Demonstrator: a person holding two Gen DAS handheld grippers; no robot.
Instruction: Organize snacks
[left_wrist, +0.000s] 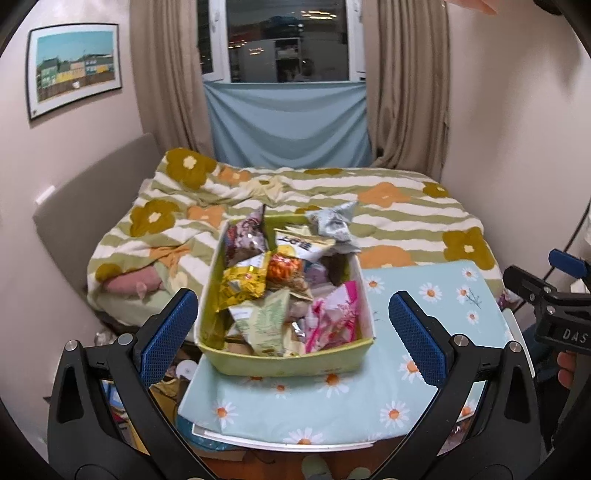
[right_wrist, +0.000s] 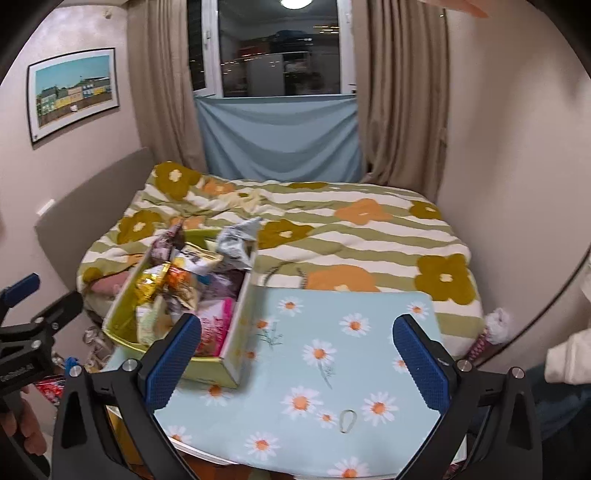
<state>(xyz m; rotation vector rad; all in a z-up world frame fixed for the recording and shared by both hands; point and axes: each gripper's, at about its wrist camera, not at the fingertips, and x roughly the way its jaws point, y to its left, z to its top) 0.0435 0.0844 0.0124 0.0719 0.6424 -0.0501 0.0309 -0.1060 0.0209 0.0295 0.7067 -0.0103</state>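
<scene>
Snacks fill a pale green box (left_wrist: 284, 360) that stands on a small table covered with a daisy-print cloth (left_wrist: 436, 295). In the left wrist view we find the box at the centre of the frame, with its near wall toward 6 o'clock. In the right wrist view we find the same box (right_wrist: 236, 354) at 9 o'clock from centre, on the left part of the cloth (right_wrist: 332, 332).

Contents as we read them in the left wrist view:
- a yellow packet (left_wrist: 243, 284) at the left side of the box;
- an orange packet (left_wrist: 284, 269) just beside it, toward 3 o'clock;
- a pink packet (left_wrist: 336, 317) against the right wall;
- a pale green packet (left_wrist: 266, 325) near the front wall;
- a brown patterned bag (left_wrist: 245, 240) and a silver bag (left_wrist: 332, 221), both standing above the rim at the far end, toward 12 o'clock.

Left gripper (left_wrist: 293, 328): we see both blue-padded fingers spread wide, one on each side of the box, with nothing between the pads in their grasp. The fingers do not touch the box.

Right gripper (right_wrist: 297, 363): we see its fingers also spread wide and gripping nothing. Its left finger overlaps the near corner of the box in the picture; whether it touches we cannot tell.

A small loop, possibly a rubber band (right_wrist: 348, 421), lies on the cloth at 6 o'clock. Behind the table we see a bed with a striped, flowered blanket (right_wrist: 332, 229).
</scene>
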